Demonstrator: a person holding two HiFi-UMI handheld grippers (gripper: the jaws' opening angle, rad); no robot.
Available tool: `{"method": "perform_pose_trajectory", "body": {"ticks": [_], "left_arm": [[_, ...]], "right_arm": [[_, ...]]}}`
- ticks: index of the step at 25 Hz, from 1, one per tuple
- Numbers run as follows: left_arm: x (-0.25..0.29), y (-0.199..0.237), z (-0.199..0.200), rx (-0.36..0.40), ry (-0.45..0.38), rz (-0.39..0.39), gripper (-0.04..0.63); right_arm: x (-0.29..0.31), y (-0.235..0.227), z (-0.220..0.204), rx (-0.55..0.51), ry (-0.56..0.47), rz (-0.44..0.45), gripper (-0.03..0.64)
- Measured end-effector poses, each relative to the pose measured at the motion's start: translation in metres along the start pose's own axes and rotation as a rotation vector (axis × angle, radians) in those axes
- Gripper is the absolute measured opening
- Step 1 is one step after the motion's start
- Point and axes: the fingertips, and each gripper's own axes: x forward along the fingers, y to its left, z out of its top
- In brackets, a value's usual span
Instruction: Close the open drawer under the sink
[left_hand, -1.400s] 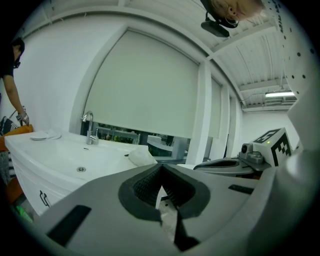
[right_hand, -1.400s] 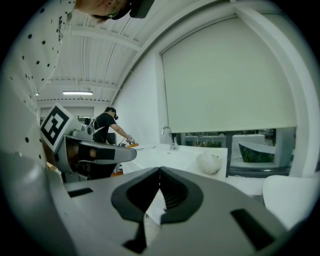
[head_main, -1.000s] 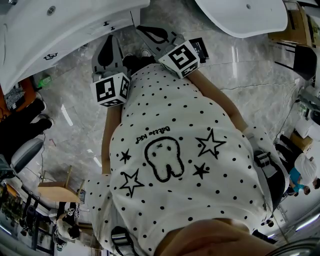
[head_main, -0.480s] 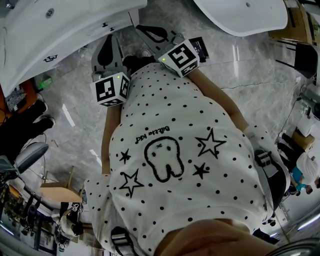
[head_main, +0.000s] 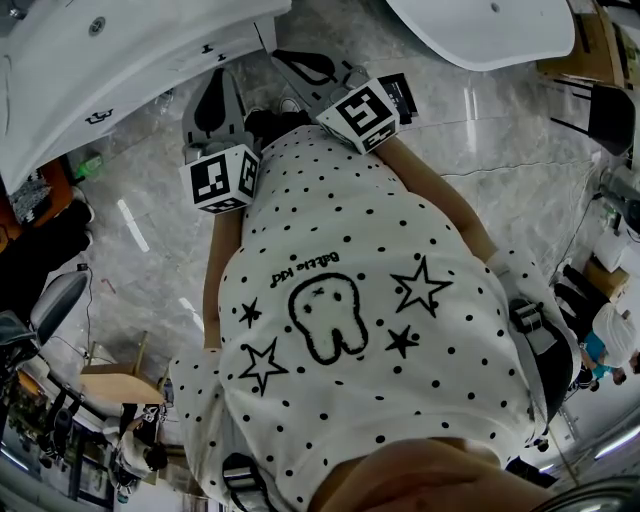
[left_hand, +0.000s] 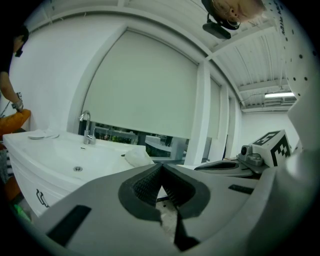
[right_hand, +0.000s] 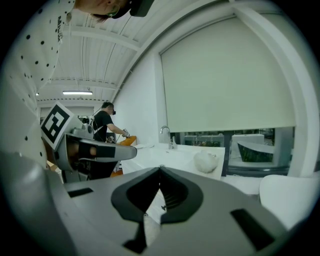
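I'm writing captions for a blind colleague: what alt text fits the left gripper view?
The left gripper has its jaws shut and empty, and points toward a white sink with a chrome faucet at left. A pale blind fills the background, and the right gripper shows at right.

The shirt (head_main: 380, 330) carries the only legible print: a short script line at the frame's centre, upside down, above a tooth drawing (head_main: 328, 320). Its second word reads "kid"; the first looks like "Battle", though that is unsure.
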Motion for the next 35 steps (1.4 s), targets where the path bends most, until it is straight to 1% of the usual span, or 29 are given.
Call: {"method": "perform_pose_trajectory", "body": {"ticks": [10,16,22,35], "left_arm": [[0.001,-0.005,0.002,-0.001,-0.002,0.006,0.005],[0.007,-0.007,0.002,0.007,0.016,0.0,0.005],[0.0,-0.003,0.0,-0.009,0.012,0.021,0.005],[-0.002,0.001,0.001,-0.008,0.012,0.029,0.005]], "right_arm": [[-0.004,-0.003,0.001,-0.001,0.0,0.004,0.014],[-0.003,-0.008,0.002,0.003,0.004,0.003,0.014],[-0.001,0.004,-0.001,-0.02,0.02,0.045,0.014],[0.002,0.005,0.002,-0.02,0.014,0.045,0.014]]}}
